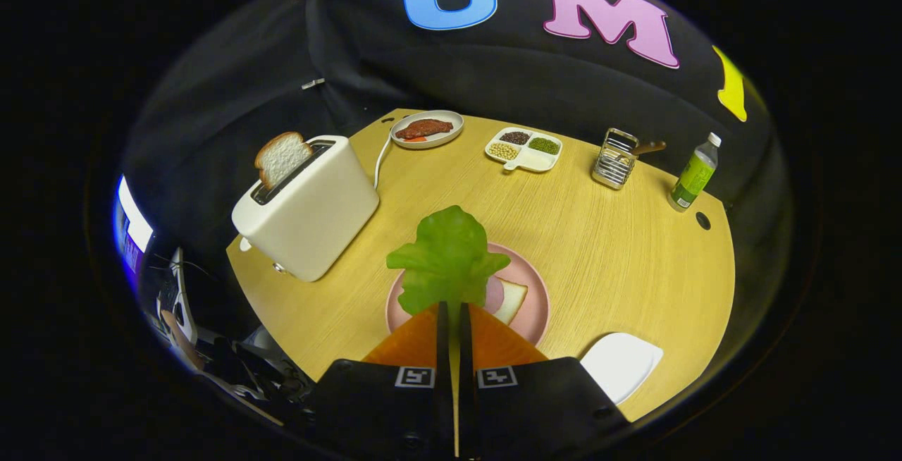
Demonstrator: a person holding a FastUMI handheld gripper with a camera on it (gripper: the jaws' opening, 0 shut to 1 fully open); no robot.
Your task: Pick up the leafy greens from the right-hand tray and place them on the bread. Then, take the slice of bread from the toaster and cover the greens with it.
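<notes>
Green leaf [448, 256] hangs limp over the pink plate [537, 306], hiding most of the bread [513, 299] on it. If I let go off-centre, I judge it could slide off the bread. My tool [451, 313] is nearly closed, both orange fingers [416, 337] pinching the leaf's stem end. The toaster [310, 211] left of the plate holds the second slice [282, 156].

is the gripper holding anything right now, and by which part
Yes: the gripper is shut on the leafy greens, pinching their near lower edge, above the pink plate.
</notes>
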